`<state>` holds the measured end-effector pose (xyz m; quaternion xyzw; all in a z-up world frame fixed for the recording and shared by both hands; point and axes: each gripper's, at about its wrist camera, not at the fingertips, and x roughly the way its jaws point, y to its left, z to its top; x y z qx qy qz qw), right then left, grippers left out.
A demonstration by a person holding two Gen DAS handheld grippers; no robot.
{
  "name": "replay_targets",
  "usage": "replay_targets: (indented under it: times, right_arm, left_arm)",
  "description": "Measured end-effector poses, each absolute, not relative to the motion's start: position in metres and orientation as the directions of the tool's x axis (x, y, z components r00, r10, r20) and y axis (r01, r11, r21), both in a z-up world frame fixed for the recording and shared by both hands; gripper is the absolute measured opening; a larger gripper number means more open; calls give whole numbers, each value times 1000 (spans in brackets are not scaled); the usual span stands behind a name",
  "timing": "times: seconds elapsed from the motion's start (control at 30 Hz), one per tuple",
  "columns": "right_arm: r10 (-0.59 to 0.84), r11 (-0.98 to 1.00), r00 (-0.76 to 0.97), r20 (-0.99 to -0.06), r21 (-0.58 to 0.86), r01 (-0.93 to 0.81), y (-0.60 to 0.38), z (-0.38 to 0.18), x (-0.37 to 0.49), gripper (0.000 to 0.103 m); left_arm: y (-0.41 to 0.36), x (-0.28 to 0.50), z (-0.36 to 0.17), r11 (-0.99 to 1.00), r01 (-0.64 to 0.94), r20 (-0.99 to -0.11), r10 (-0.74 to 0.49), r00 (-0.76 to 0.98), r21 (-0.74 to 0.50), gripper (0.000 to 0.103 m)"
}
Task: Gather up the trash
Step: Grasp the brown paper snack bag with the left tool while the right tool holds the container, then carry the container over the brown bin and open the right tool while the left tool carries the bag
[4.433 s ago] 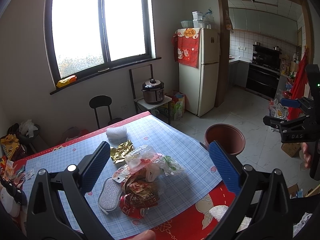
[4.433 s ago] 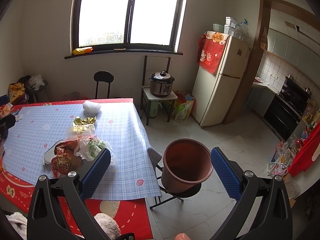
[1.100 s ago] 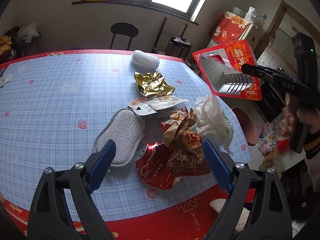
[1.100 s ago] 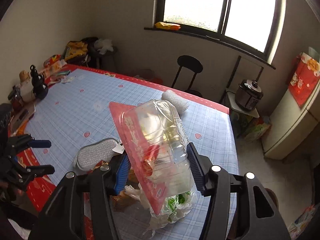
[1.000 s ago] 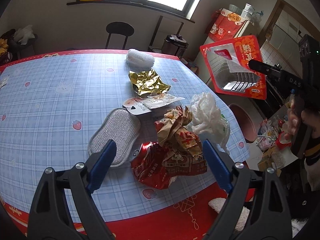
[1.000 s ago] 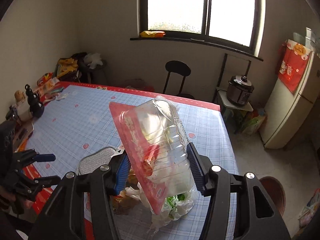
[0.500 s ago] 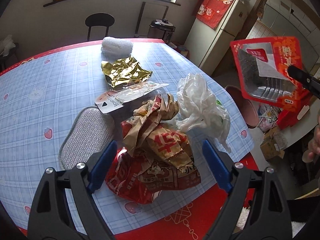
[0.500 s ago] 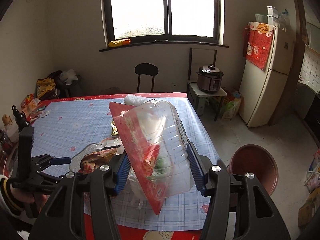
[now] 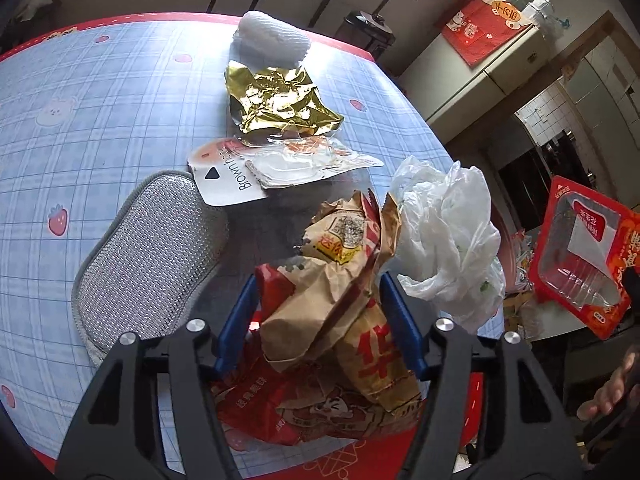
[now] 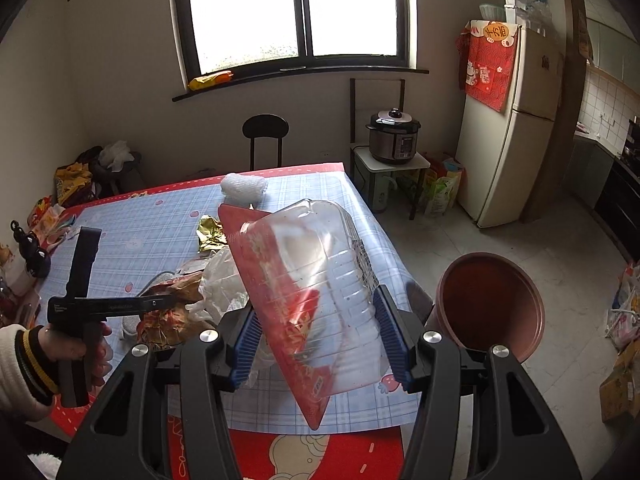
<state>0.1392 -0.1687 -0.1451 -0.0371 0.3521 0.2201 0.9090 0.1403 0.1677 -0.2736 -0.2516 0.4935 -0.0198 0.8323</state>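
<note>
1. Closing now, the left hand-held gripper (image 9: 320,320) has dropped from above the pile onto the brown paper bag (image 9: 328,300), which sits between its blue pads (image 9: 236,320); whether they press yet is unclear.
2. Since a second ago, the right hand-held gripper (image 10: 316,340) has swung its clamped plastic tray (image 10: 308,300) away from the bench (image 10: 160,232) toward the brown bin (image 10: 488,304) on the floor.
3. Dropping the tray looks next; foil wrapper (image 9: 280,104) and white plastic bag (image 9: 444,232) remain uncollected.

Fridge (image 10: 516,120), rice cooker (image 10: 394,136), black chair (image 10: 265,132), window (image 10: 296,12)
</note>
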Motion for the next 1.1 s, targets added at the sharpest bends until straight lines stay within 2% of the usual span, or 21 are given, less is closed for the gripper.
replay_targets:
  times: [0.17,0.43,0.67,0.9,1.1]
  right_arm:
    - [386,894,660,-645,86,-439,-164,-141,141,54]
    - [404,886,660,-633,94,-453,-160,-137,144,54]
    - [413,880,664,-623,87,-466,-149,-132,146,54]
    - [379,901,695,-611,70,-429,-149,-126,147,54]
    - [301,942,730,-613,72,-328,-172,-128,148,54]
  left_arm:
    - [172,126,-257,878,-216,-804,-260,535,-428,52]
    - [203,81,-207,835,-238,-716,-239,656,-496,52]
    - [213,52,-170,849,-204,-661,-205,722,-487,52]
    - [213,49,-150,861,-138,-622,-234,747,-489,52]
    - [208,62,-148,868,-77,-617,-283,734,-490,52]
